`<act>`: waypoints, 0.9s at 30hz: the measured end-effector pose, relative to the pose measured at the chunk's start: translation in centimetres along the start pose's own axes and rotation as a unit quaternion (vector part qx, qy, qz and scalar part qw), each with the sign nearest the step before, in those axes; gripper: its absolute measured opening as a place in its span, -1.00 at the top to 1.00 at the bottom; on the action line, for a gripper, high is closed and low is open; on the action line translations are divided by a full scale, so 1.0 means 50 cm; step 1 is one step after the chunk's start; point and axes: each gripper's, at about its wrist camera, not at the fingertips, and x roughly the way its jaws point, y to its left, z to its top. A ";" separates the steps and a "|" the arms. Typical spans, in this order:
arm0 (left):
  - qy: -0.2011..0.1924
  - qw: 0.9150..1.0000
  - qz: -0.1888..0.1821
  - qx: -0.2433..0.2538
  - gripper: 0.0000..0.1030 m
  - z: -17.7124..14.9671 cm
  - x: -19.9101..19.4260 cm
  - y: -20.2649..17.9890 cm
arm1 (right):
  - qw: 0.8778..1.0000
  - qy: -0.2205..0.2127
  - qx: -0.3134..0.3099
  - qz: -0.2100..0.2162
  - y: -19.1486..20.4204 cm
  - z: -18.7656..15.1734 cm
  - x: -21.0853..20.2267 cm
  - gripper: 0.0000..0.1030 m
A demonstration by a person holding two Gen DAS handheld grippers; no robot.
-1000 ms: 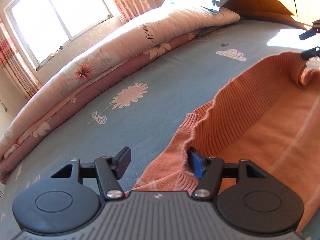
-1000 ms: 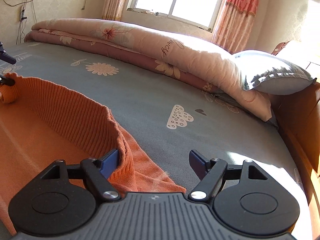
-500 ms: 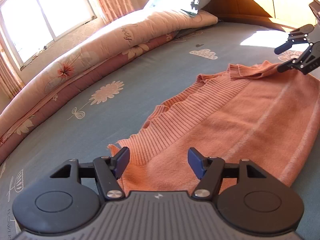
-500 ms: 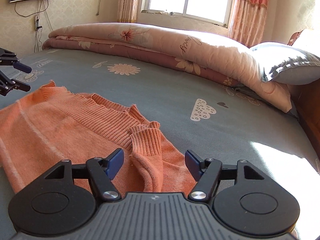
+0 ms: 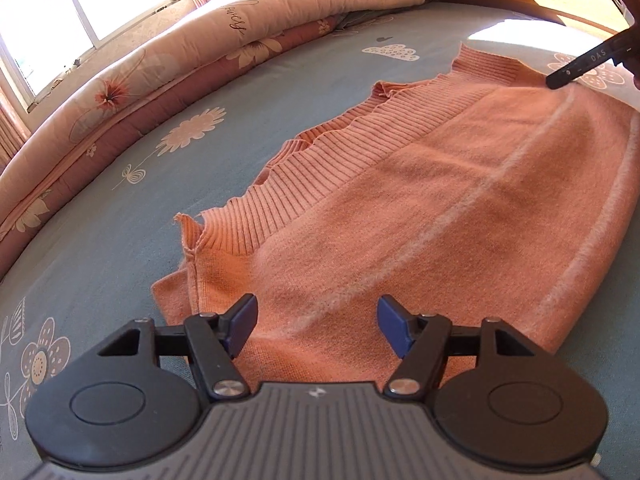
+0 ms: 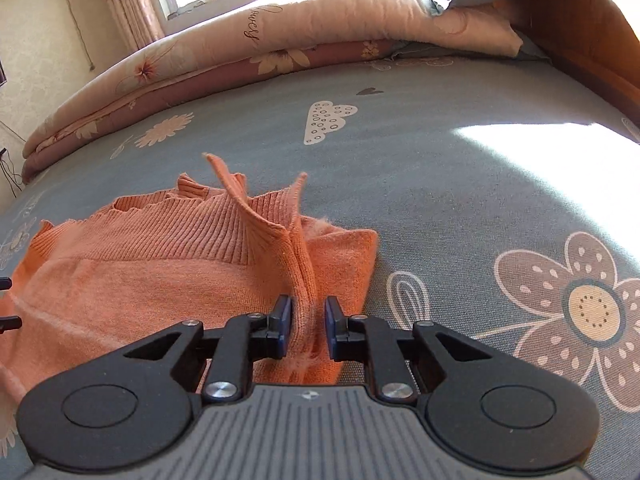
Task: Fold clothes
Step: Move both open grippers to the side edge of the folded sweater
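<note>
Now my right gripper, jaws just closing, pinches raised corner fold of orange sweater lying flat on bed. My left gripper hangs wide, empty, above near corner. Best grip both corners evenly.

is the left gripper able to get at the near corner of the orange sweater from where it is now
Probably yes. The left gripper stands open right over the near end of the orange sweater, which lies flat on the bed sheet. Nothing lies between its fingers and the corner just left of them.
</note>
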 end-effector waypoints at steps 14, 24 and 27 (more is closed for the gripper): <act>-0.014 1.000 0.013 -0.015 -0.37 -0.033 -0.031 0.003 | 1.000 -0.029 -0.008 0.006 0.031 0.006 -0.023 0.76; -0.039 0.996 0.004 -0.084 -0.39 -0.085 -0.087 0.006 | 0.996 -0.022 0.058 0.067 0.007 -0.068 -0.104 0.28; -0.049 0.993 0.015 -0.105 -0.39 -0.100 -0.099 -0.006 | 0.994 -0.016 0.071 0.076 0.006 -0.114 -0.133 0.25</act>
